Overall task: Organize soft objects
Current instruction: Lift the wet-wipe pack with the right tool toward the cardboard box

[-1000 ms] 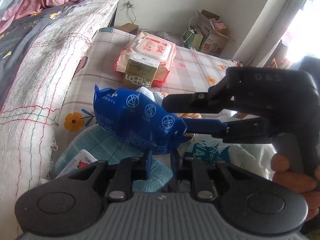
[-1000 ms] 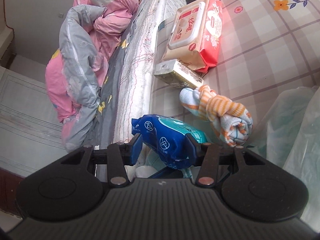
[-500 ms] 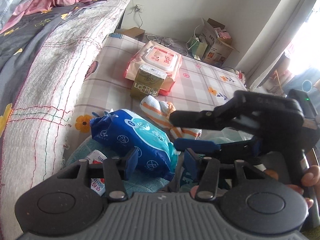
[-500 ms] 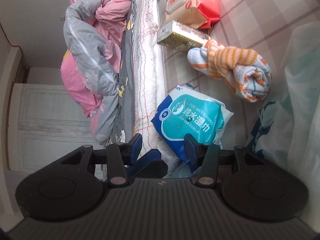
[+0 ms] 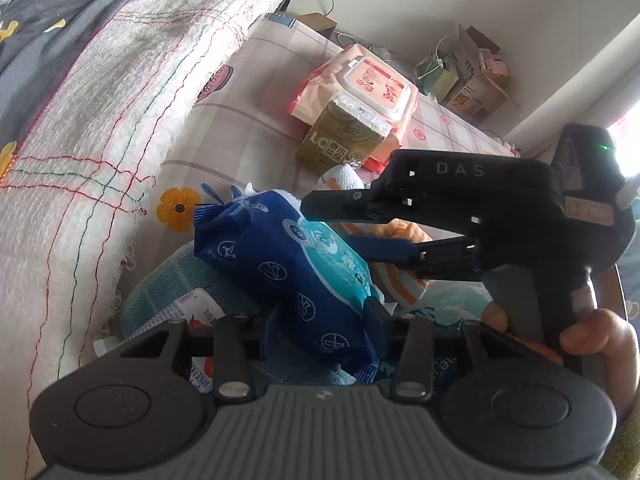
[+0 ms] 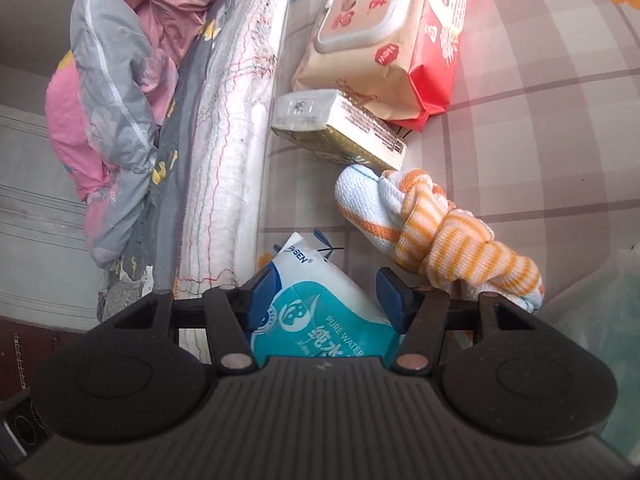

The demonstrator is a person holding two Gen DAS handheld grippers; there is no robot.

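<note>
A blue wet-wipes pack [image 5: 288, 264] lies tilted on a teal towel [image 5: 168, 292] beside the bed. My left gripper [image 5: 324, 326] is closing on the pack's near end, and both pads press into it. My right gripper [image 5: 332, 220] reaches in from the right, held by a hand [image 5: 592, 336]. Its jaws are opening and straddle the pack's upper side without pinching it. In the right wrist view the pack [image 6: 320, 320] shows its light face between the spread fingers of the right gripper [image 6: 326, 292]. A rolled orange-striped towel [image 6: 440, 232] lies just beyond.
A pink lidded wipes pack [image 5: 368, 84] and a gold tissue pack [image 5: 340, 140] sit further along the checked sheet. The quilted mattress side [image 5: 100, 120] rises on the left. A small red-and-white packet [image 5: 192, 312] lies on the teal towel. Cardboard boxes [image 5: 472, 80] stand by the wall.
The pack was held up by both grippers; it came down onto the teal towel. The left jaws let go, then closed around its end. The right jaws widened.
</note>
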